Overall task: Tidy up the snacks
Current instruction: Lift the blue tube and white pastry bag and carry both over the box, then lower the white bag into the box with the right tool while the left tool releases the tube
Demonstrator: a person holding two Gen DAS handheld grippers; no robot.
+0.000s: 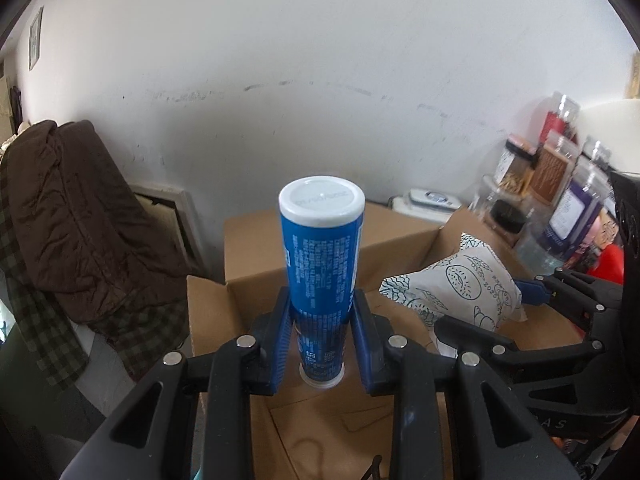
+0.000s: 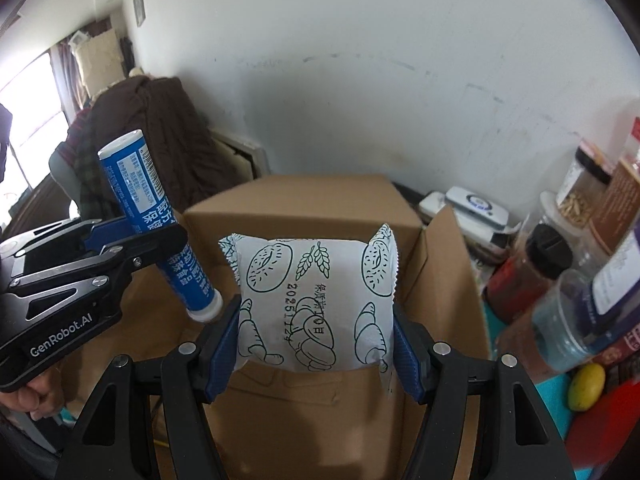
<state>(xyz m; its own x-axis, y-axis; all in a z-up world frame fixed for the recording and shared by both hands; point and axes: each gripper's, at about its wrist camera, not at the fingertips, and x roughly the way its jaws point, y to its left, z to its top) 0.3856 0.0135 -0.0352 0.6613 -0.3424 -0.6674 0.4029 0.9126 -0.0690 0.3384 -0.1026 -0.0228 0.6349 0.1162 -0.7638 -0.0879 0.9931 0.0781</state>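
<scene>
My left gripper (image 1: pixel 322 322) is shut on a blue tube (image 1: pixel 320 264) with white caps, held upright above the open cardboard box (image 1: pixel 256 292). The tube also shows tilted in the right wrist view (image 2: pixel 154 224), with the left gripper (image 2: pixel 136 236) around its middle. My right gripper (image 2: pixel 316 344) is shut on a white bread packet (image 2: pixel 316 300) printed with pastry drawings, held over the same box (image 2: pixel 444 280). The packet (image 1: pixel 456 284) and the right gripper (image 1: pixel 520 300) show at the right of the left wrist view.
A closed cardboard box (image 2: pixel 304 200) stands behind the open one against the white wall. Jars and bottles (image 2: pixel 580 240) crowd the right side, with a white device (image 2: pixel 472 204) and a yellow fruit (image 2: pixel 586 386). A brown coat (image 1: pixel 68 216) hangs at the left.
</scene>
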